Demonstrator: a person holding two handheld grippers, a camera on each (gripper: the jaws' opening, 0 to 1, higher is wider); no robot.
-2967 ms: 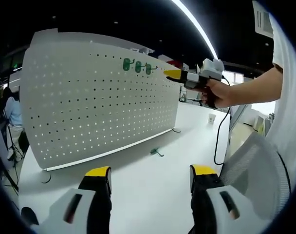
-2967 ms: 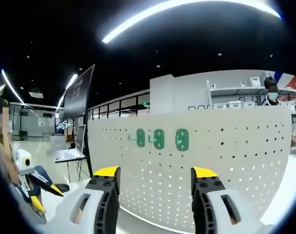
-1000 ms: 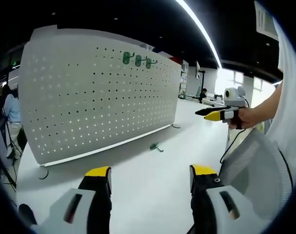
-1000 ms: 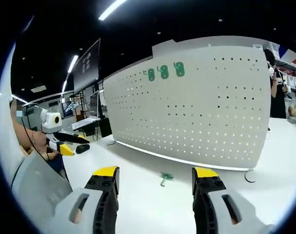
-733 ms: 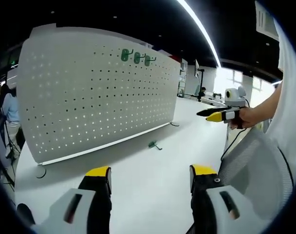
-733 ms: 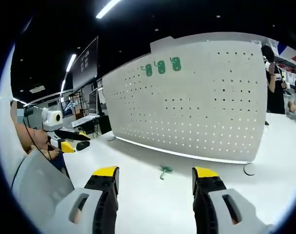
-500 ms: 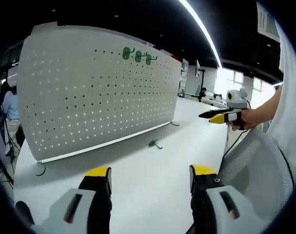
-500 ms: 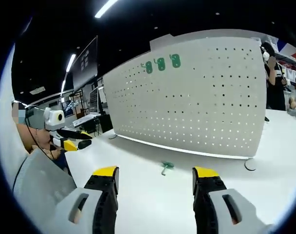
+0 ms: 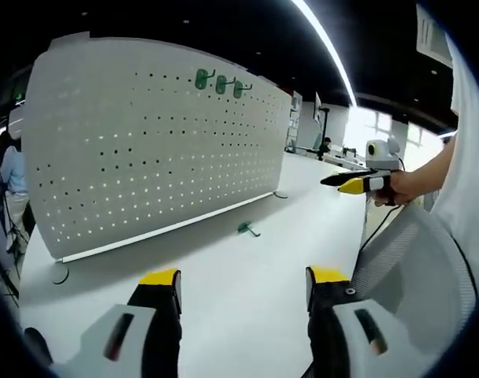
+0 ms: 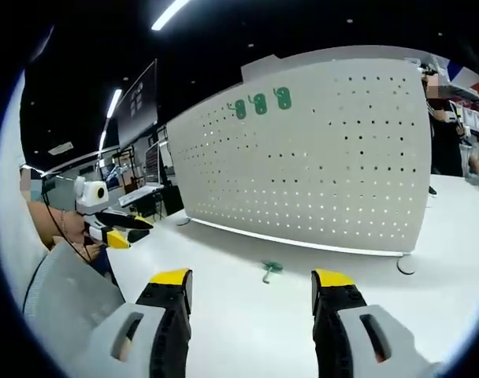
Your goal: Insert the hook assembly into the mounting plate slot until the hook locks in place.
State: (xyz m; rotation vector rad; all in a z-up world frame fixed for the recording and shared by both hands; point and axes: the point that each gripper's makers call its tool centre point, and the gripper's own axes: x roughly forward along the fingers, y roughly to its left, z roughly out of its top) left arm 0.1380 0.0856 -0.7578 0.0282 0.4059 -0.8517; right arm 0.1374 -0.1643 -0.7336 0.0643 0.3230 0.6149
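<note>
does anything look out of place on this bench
One green hook lies loose on the white table in front of the pegboard, while three green hooks hang near the board's top edge. Both tongs stand open, holding nothing.

Mounting plate (image 9: 153,150): white perforated panel, upright on the table. Three green hooks (image 9: 218,81) mounted in a row near its top edge. One green hook assembly (image 9: 246,229) lying loose on the table before its base.
</note>
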